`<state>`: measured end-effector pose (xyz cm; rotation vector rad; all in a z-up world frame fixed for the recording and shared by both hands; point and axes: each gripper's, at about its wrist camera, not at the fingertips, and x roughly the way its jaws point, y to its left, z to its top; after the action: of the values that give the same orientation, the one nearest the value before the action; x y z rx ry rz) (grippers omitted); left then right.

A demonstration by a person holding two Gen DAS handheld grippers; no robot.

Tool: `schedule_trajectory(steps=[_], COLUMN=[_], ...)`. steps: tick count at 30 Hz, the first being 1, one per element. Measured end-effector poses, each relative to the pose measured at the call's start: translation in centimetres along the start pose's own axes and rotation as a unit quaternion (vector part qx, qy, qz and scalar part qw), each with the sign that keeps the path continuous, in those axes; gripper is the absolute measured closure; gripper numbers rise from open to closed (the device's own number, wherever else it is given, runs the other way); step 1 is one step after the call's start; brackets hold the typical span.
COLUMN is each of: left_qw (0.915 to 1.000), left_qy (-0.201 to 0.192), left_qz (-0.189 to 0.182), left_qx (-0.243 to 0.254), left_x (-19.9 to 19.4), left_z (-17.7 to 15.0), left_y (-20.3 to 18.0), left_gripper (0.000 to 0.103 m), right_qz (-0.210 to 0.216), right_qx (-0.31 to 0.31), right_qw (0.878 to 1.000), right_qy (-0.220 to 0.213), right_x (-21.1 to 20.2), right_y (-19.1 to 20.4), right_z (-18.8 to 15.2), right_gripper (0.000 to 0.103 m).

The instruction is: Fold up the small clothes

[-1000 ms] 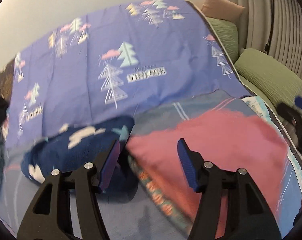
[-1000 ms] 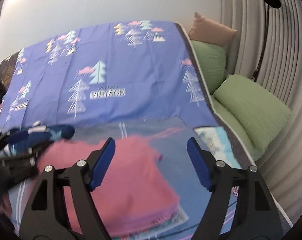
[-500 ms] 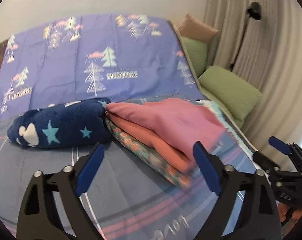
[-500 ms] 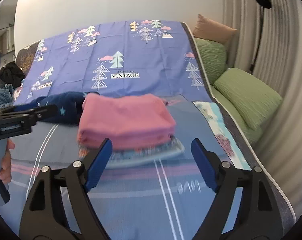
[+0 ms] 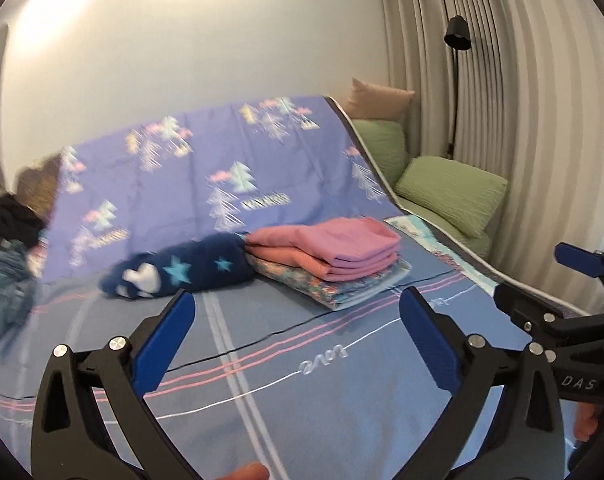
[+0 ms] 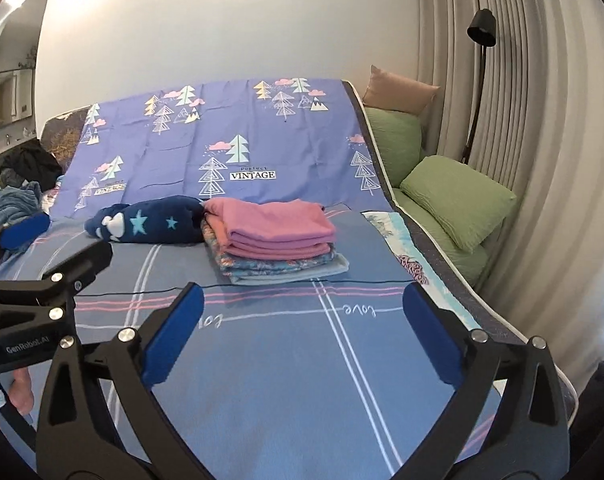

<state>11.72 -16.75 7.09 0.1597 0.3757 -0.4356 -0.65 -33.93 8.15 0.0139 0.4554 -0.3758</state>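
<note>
A stack of folded clothes (image 5: 334, 256) (image 6: 274, 240) with a pink piece on top lies on the blue striped bedcover (image 6: 286, 360). A rolled navy fleece with stars (image 5: 182, 268) (image 6: 150, 220) touches its left side. My left gripper (image 5: 296, 300) hovers well back from the stack, its jaws opening with nothing between them. My right gripper (image 6: 302, 294) is likewise back from the stack, jaws opening and empty. Each gripper also shows at the edge of the other's view: the right gripper (image 5: 542, 278) and the left gripper (image 6: 58, 242).
A purple tree-print sheet (image 6: 230, 136) slopes up behind the stack. Green pillows (image 6: 458, 200) and a tan cushion (image 6: 398, 90) lie along the right, by a floor lamp (image 6: 482, 28) and curtain. Loose blue and dark garments (image 6: 18, 188) are heaped at far left.
Both grippers have drawn back from the pink-topped stack, and their jaws have spread wider. The stack now rests alone on the bed, farther off in both views.
</note>
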Motion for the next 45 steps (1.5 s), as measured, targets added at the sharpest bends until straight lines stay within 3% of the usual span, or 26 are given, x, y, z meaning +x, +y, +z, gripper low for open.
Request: schedule_trajectory(steps=[3, 7, 14, 24, 45], left_qw=[0.9993, 0.9999, 0.9991, 0.9981, 0.9982], left_qy=[-0.019, 0.003, 0.007, 0.025, 0.044], left_qz=[0.029, -0.004, 0.005, 0.028, 0.021], left_qx=[0.011, -0.012, -0.042, -0.048, -0.036], left_x=[-3.2, -5.5, -8.5, -10.1, -9.3], left_z=[-0.8, -1.6, -3.5, -4.8, -5.2], left_y=[-0.7, 0.0, 1.4, 1.7, 0.6], left_gripper=[0.001, 0.001, 0.001, 0.001, 0.001], right_qz=[0.017, 0.019, 0.03, 0.048, 0.033], right_qx=[0.02, 0.043, 0.056, 0.072, 0.069], right_qw=[1.0, 0.999, 0.998, 0.996, 0.997], right_qy=[0.006, 0.007, 0.009, 0.011, 0.031], right_x=[-2.0, -4.3, -6.5, -7.8, -6.5], right_y=[-0.3, -0.7, -0.4, -0.3, -0.5], right_z=[-0.7, -1.6, -3.3, -4.1, -4.9], right_gripper=[0.002, 0.002, 0.002, 0.002, 0.002])
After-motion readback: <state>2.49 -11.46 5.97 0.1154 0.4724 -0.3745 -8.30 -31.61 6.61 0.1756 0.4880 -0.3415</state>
